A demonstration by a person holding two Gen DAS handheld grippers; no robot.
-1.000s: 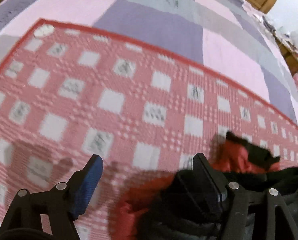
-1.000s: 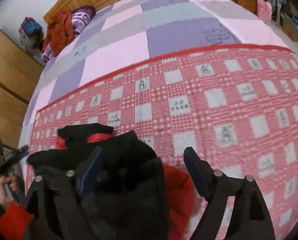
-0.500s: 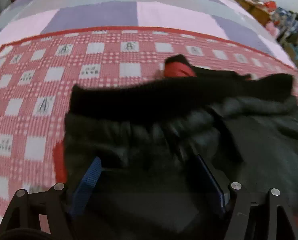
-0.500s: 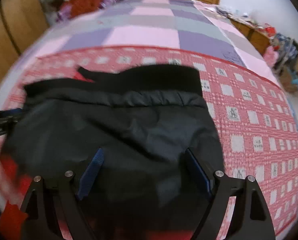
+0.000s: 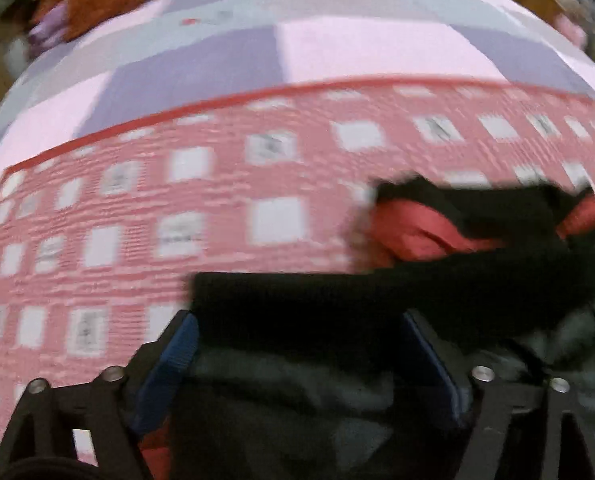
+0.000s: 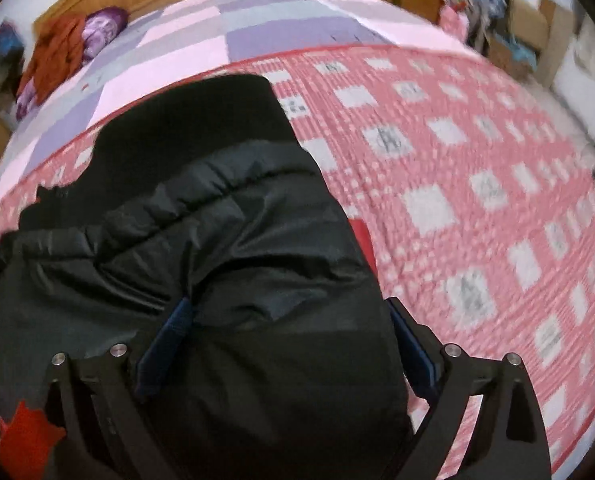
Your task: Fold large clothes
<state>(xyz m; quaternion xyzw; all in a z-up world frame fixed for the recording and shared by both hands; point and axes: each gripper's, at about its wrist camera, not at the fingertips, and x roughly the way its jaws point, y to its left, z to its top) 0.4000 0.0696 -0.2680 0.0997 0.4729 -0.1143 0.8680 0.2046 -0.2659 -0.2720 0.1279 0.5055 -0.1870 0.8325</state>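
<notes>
Plainly, in the left wrist view, the left gripper (image 5: 297,364) sat at the bottom centre of the frame, its tongs apart and opening, with the dark jacket (image 5: 337,420) bulging between the blue pads (image 5: 169,364); whether those pads pressed the cloth, the blur hid; the jacket's black ribbed hem (image 5: 337,304) ran across the lower middle, and a flash of red lining (image 5: 413,232) showed at centre right; all of it lay on the red checked blanket (image 5: 137,208), with the pink and purple quilt (image 5: 357,48) filling the top.

Over in the right wrist view, the right gripper (image 6: 289,344) stood at the bottom centre, tongs wide and opening, straddling the jacket (image 6: 217,240) that filled the left half of the frame; its far pad seemed just clear of the fabric; the blanket (image 6: 457,180) spread to the right, and an orange and purple heap of clothes (image 6: 61,52) lay at upper left.

Likely risks, as I judged them: puffy, slick fabric could spring out of its fold once both sets of tongs let go; a pad could also snag the cloth and drag the bundle crooked.

Counted: one jacket, two grippers, one blanket, one quilt, one heap.
</notes>
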